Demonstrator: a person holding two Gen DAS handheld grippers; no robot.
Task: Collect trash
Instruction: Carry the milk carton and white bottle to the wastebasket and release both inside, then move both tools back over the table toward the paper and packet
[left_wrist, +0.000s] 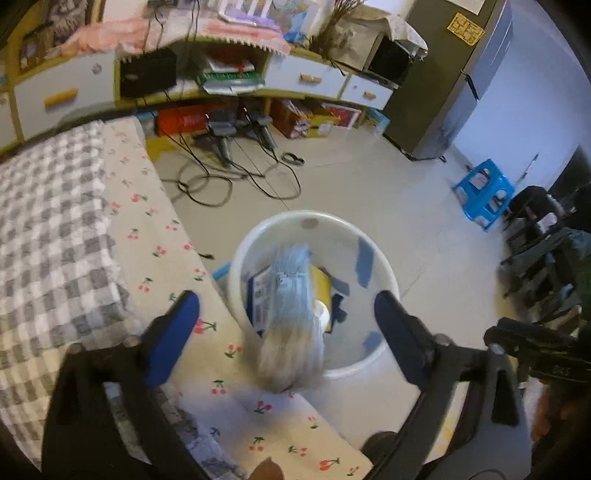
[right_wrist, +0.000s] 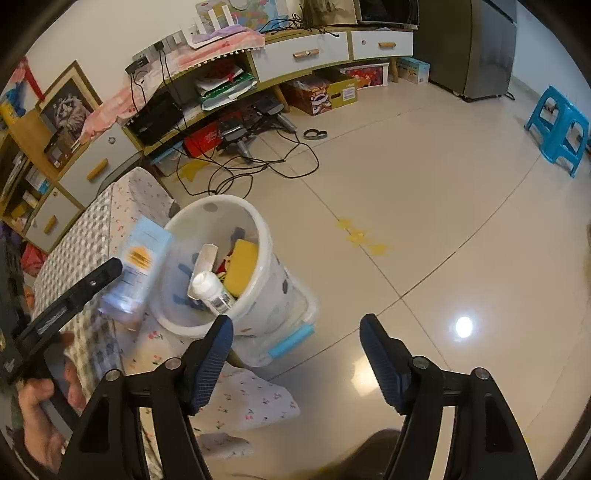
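Note:
A white bin (left_wrist: 314, 225) (right_wrist: 258, 236) stands on the floor beside the bed. It holds a yellow sponge (right_wrist: 242, 266), a white bottle (right_wrist: 210, 286) and other scraps. A pale blue packet (left_wrist: 291, 317) (right_wrist: 138, 266), blurred, hangs loose in the air at the bin's rim, between my left gripper's wide-open fingers. My left gripper (left_wrist: 286, 314) is open above the bed's edge; its finger (right_wrist: 92, 280) shows in the right wrist view beside the packet. My right gripper (right_wrist: 295, 339) is open and empty, just right of the bin.
The bed (left_wrist: 55, 221) with a check blanket and cherry-print sheet lies at the left. A long cabinet (right_wrist: 306, 55) with boxes and cables (right_wrist: 236, 170) under it lines the far wall. A blue stool (right_wrist: 557, 129) and a grey fridge (right_wrist: 469, 48) stand to the right.

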